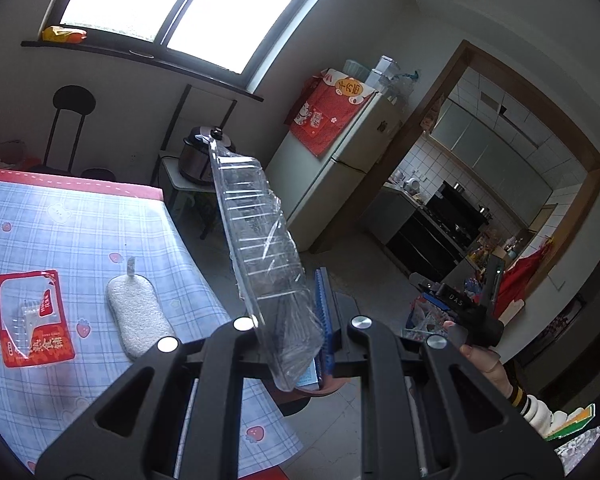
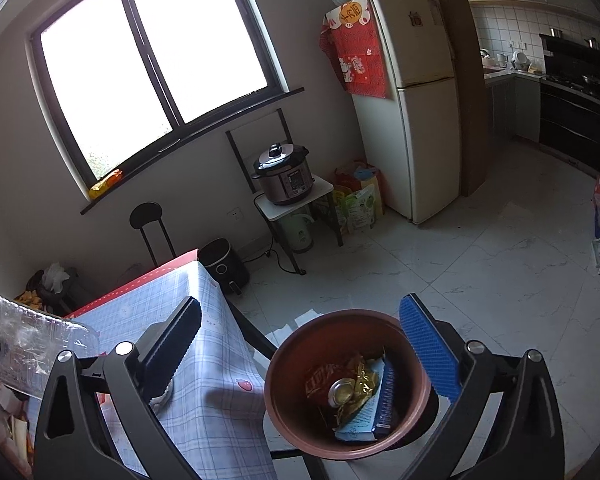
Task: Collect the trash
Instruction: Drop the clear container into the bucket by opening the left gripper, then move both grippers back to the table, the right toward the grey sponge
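My left gripper is shut on a clear plastic food tray, which stands on edge and tilts up to the left; a blue pad presses its right side. The tray also shows at the left of the right wrist view. My right gripper stands wide open above a brown bin on the floor beside the table, with nothing between its fingers. In the bin lie a crushed can, crumpled wrappers and a blue box. A red food packet and a white sponge pad lie on the checked tablecloth.
A cooker sits on a small stand by the fridge, with bags between them. A black stool and a black appliance stand beyond the table's far corner. White floor tiles stretch to the right towards the kitchen.
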The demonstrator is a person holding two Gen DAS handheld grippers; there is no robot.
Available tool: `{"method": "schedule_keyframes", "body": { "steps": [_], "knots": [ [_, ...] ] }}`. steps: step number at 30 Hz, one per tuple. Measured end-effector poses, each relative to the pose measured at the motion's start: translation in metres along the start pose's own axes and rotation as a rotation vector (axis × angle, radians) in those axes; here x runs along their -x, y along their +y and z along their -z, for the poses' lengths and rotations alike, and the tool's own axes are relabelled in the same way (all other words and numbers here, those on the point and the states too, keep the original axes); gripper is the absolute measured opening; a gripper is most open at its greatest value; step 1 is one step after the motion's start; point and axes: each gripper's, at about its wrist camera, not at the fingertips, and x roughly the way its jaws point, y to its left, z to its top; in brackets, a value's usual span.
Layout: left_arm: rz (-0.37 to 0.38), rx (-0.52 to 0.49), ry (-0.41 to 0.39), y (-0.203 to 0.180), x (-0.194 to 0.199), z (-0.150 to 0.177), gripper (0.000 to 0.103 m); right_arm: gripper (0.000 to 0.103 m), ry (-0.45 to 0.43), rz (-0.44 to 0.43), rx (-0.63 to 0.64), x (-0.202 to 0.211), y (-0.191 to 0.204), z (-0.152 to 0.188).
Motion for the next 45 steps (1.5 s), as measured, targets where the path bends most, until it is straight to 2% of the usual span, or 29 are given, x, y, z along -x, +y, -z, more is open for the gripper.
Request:
{"method": "schedule_keyframes", "body": {
  "steps": [11,19,21,22,23,26,27,28,29,38,41,45],
  "knots": [
    [0.154,-0.116,0.131,-0.068,-0.113,0.003,0.018,0.097,0.030,0.112,-0.009,0.031,-0.057,0.022],
    [0.174,-0.188,0.203,-0.115,-0.206,0.007,0.018,0.097,0.041,0.170,-0.032,0.050,-0.103,0.029],
    [0.160,-0.201,0.232,-0.123,-0.225,0.009,0.038,0.097,0.041,0.180,-0.046,0.053,-0.113,0.029],
    [0.157,-0.210,0.235,-0.128,-0.231,0.008,0.057,0.097,0.041,0.183,-0.053,0.054,-0.118,0.029],
    [0.159,-0.224,0.229,-0.131,-0.235,0.008,0.060,0.097,0.039,0.185,-0.058,0.055,-0.122,0.029],
    [0.148,-0.268,0.228,-0.139,-0.237,0.009,0.064,0.097,0.040,0.188,-0.073,0.053,-0.129,0.030],
    [0.142,-0.268,0.227,-0.139,-0.236,0.010,0.068,0.097,0.042,0.185,-0.078,0.052,-0.130,0.029],
    [0.136,-0.262,0.219,-0.137,-0.232,0.010,0.079,0.097,0.044,0.179,-0.082,0.049,-0.131,0.030],
    [0.129,-0.255,0.207,-0.135,-0.228,0.011,0.082,0.097,0.047,0.170,-0.084,0.048,-0.130,0.030],
    [-0.033,-0.207,0.147,-0.093,-0.169,0.007,0.084,0.097,0.087,0.067,-0.022,0.017,-0.095,0.028],
    [-0.102,-0.176,0.116,-0.075,-0.141,0.008,0.094,0.097,0.098,0.035,0.006,0.010,-0.076,0.028],
    [-0.200,-0.150,0.101,-0.050,-0.107,0.009,0.094,0.097,0.111,0.001,0.030,0.002,-0.053,0.031]
  ]
}}
